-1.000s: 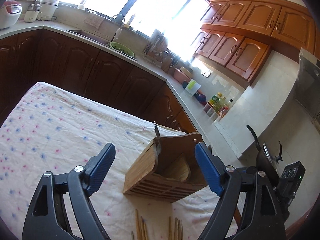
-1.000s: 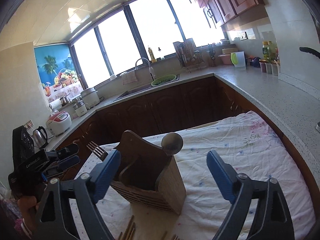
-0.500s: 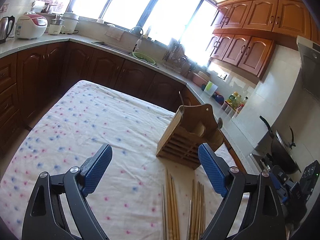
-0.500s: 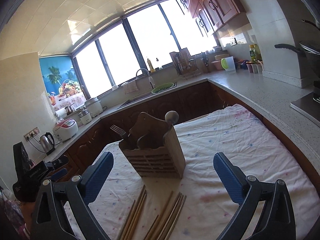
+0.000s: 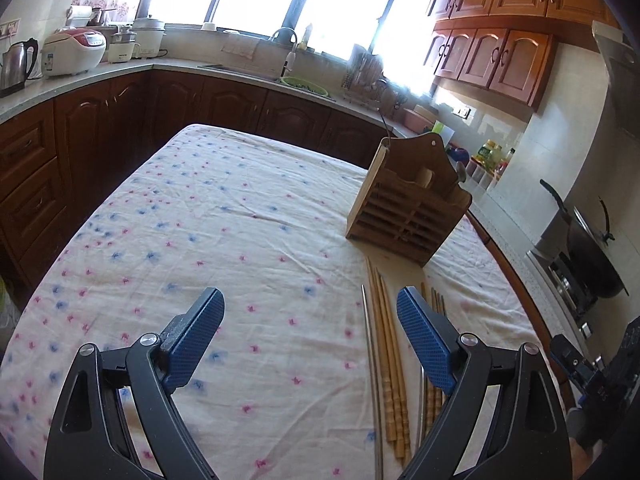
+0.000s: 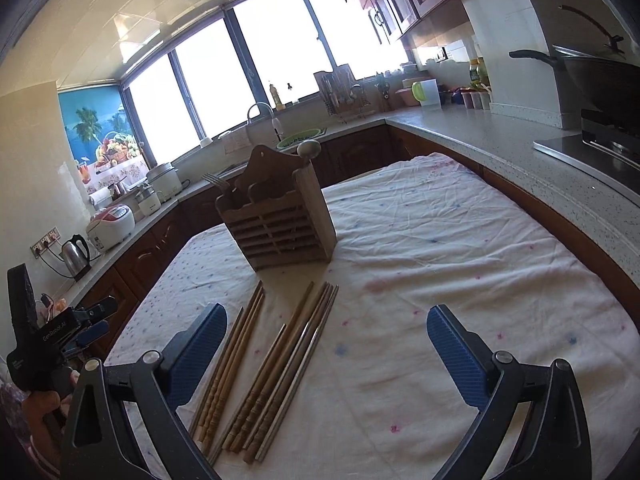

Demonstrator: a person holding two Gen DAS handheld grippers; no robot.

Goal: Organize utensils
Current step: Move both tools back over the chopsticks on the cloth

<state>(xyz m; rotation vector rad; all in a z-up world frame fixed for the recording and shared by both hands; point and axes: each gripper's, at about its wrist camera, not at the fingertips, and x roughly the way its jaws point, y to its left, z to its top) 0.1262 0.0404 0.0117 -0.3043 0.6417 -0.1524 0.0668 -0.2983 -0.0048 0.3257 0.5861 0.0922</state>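
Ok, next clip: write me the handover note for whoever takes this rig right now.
Left gripper: open, empty, above the tablecloth.
Right gripper: open, empty, above the chopsticks.
Wooden utensil holder stands upright on the cloth; a fork and a round-ended utensil already stand in it.
The chopsticks, bamboo and metal, lie in two loose groups in front of the holder.
Left: probably pick the chopsticks up and stand them in the holder.

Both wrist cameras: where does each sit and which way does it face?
Left wrist: on the open left gripper, facing the holder from the chopsticks' left.
Right wrist: on the open right gripper, facing the holder from their right; left gripper at the edge.
Shared: holder, chopsticks, tablecloth.
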